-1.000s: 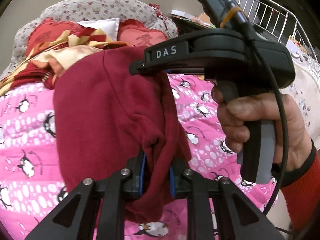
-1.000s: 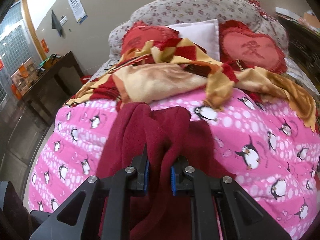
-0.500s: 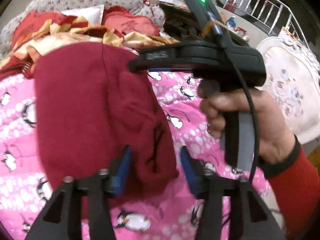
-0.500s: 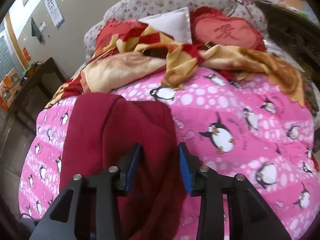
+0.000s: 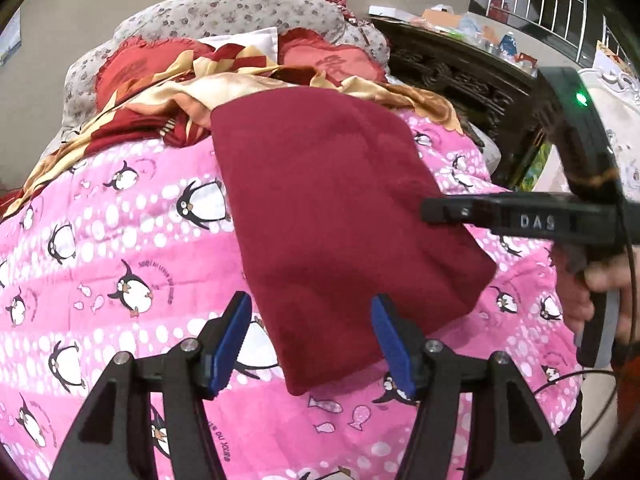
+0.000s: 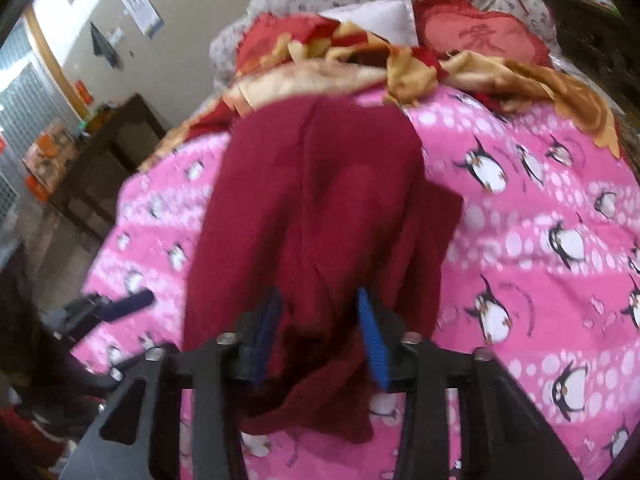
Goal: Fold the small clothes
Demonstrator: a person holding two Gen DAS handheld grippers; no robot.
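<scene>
A dark red garment (image 5: pixel 332 208) lies spread flat on the pink penguin blanket (image 5: pixel 120 240). My left gripper (image 5: pixel 310 320) straddles its near edge with the blue pads well apart and still opening, touching nothing. In the left wrist view my right gripper (image 5: pixel 430 212) reaches in from the right over the garment's right side, held by a hand (image 5: pixel 600 280). In the blurred right wrist view the garment (image 6: pixel 312 200) bunches between the closing jaws of my right gripper (image 6: pixel 320 320), and cloth touches both pads. One of the left gripper's fingers (image 6: pixel 128 304) shows at the lower left.
A crumpled red-and-gold blanket (image 5: pixel 160 100) and heart cushions (image 5: pixel 328 60) lie past the garment at the bed's head. Dark carved furniture (image 5: pixel 460 76) stands to the right of the bed, a dark table (image 6: pixel 120 140) to its left.
Both grippers held the bunched garment a second ago, then opened. The cloth now lies flat, the left gripper has drawn back to its near edge, and the right jaws have narrowed on cloth.
</scene>
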